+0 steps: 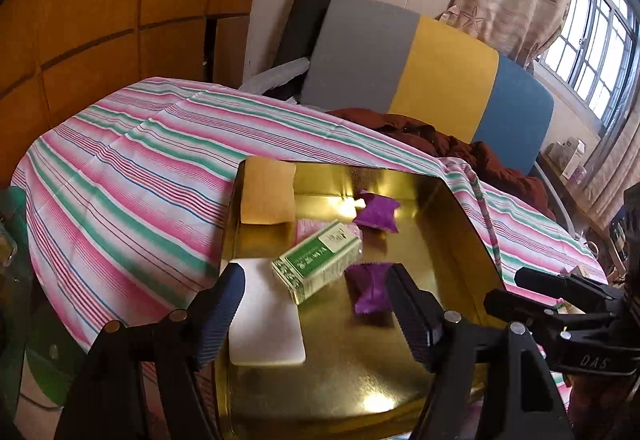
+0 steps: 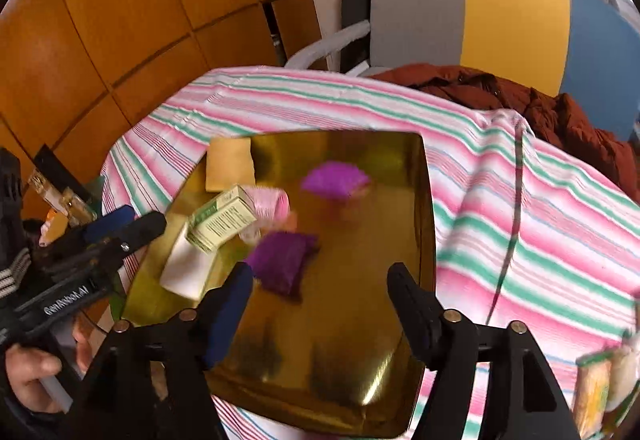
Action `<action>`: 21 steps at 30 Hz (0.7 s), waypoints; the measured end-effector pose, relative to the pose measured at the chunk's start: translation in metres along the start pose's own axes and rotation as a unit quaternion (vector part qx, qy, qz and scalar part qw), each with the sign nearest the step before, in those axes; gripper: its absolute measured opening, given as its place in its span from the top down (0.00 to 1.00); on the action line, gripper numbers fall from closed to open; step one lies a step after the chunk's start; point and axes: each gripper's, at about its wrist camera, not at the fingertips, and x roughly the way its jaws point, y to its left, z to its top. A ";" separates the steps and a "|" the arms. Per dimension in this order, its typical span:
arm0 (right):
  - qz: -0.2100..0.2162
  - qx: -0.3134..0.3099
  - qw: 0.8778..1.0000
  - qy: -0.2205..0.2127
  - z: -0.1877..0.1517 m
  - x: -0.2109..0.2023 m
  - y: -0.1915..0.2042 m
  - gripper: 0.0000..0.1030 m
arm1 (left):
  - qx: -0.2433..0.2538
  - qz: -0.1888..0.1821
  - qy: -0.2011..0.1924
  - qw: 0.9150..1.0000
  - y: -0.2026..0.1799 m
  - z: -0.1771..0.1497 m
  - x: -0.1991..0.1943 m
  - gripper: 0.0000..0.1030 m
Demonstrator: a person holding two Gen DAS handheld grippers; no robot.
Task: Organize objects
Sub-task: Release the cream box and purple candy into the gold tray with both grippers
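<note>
The gold tray held two purple packets, one green box; both grippers gaped, holding nothing.

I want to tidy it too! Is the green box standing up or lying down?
Lying down, tipped. The green box lies long-side down inside the gold tray, one end propped on the white pad, so it slants.

Both grippers hover side by side with fingers spread wide and nothing between them: the left gripper and the right gripper. A bare hand grips the left handle.
</note>
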 end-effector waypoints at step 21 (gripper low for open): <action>-0.074 -0.002 0.994 -0.076 -0.043 -0.047 0.019 0.11 | 0.046 0.015 -0.017 0.999 -0.030 -0.026 -0.035 0.28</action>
